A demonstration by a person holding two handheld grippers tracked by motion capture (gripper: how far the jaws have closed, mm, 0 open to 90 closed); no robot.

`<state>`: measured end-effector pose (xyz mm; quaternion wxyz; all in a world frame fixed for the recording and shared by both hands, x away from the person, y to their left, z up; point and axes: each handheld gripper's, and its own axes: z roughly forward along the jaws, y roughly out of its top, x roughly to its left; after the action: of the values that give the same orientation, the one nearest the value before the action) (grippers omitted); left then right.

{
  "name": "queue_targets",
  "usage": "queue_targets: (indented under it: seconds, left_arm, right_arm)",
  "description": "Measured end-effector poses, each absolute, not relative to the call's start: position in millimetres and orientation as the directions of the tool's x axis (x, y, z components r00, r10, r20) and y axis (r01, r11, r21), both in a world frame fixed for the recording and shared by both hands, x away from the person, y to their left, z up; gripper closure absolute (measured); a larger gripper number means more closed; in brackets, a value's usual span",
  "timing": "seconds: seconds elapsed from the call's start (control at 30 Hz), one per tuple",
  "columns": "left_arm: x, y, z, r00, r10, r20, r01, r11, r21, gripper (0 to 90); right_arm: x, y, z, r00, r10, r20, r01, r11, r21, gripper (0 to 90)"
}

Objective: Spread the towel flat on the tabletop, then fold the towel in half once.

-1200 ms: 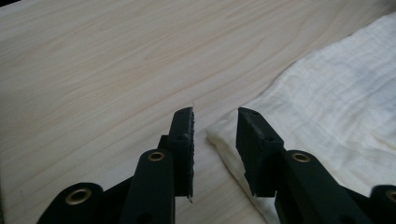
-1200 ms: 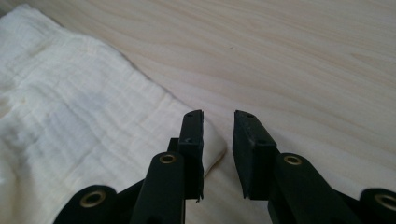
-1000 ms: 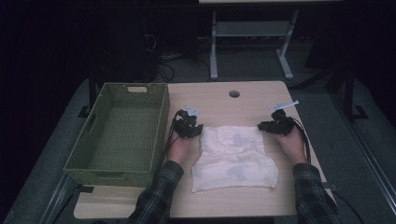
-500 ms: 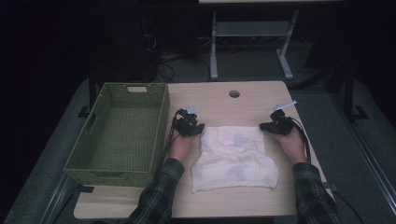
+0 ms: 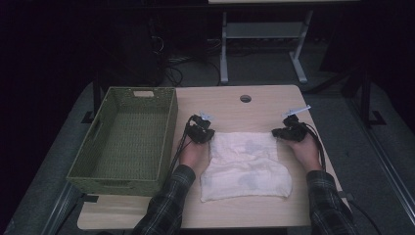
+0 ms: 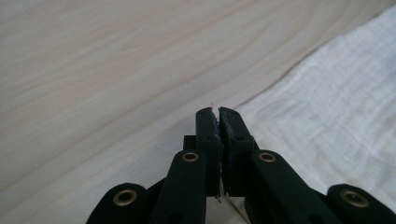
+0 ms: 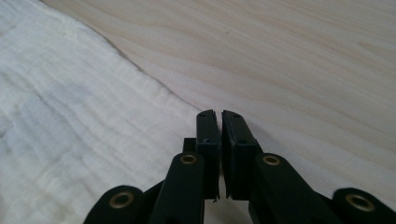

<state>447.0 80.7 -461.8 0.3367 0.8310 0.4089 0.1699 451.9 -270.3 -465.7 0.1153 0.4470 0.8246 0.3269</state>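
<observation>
With both far corners of the white cloth (image 5: pixel 244 166) pinched, folding looks to be at its start: it lies flat mid-table (image 5: pixel 254 105), right of the green woven basket (image 5: pixel 125 139). Left gripper (image 5: pixel 201 133) has just been closing, and its jaws are now clamped on the cloth's far left corner; right gripper (image 5: pixel 288 132) clamps the far right corner. Next, probably, both lift together and carry that edge toward the person. Since the earlier frame, hands barely shifted.
</observation>
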Motion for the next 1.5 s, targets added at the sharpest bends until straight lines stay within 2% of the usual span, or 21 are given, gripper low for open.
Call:
queue_targets:
  seconds: [0.47, 0.67, 0.77, 0.93, 1.0, 1.1, 1.5]
  left_arm:
    - [465.0, 81.1, -430.8, 0.547, 0.837, 0.024, 0.537, -0.373, 0.757, 87.1]
    - [467.5, 84.3, -429.3, 0.530, 0.848, 0.028, 0.539, -0.362, 0.761, 87.0]
    - [468.5, 83.4, -433.3, 0.533, 0.846, 0.028, 0.546, -0.369, 0.752, 86.1]
    - [469.7, 83.6, -438.7, 0.535, 0.845, 0.019, 0.565, -0.374, 0.735, 69.9]
    - [469.9, 84.2, -438.7, 0.528, 0.849, 0.014, 0.569, -0.366, 0.736, 62.5]
    - [470.2, 85.2, -440.0, 0.519, 0.855, 0.012, 0.578, -0.362, 0.731, 57.7]
    - [477.2, 90.3, -454.9, 0.501, 0.866, -0.005, 0.606, -0.347, 0.716, 55.5]
  right_arm:
    - [465.7, -275.3, -436.5, -0.543, 0.836, 0.078, 0.600, 0.321, 0.733, 86.0]
    - [472.3, -272.0, -425.2, -0.541, 0.838, 0.063, 0.570, 0.311, 0.760, 85.9]
    - [474.2, -269.9, -430.5, -0.533, 0.842, 0.078, 0.590, 0.304, 0.748, 84.7]
    - [475.7, -270.2, -439.6, -0.522, 0.847, 0.103, 0.620, 0.293, 0.728, 72.6]
    - [475.5, -271.2, -439.2, -0.525, 0.844, 0.111, 0.620, 0.290, 0.729, 70.9]
    - [475.4, -271.7, -438.9, -0.526, 0.842, 0.118, 0.620, 0.285, 0.731, 70.1]
    - [486.8, -264.8, -460.9, -0.522, 0.845, 0.118, 0.640, 0.296, 0.709, 69.1]
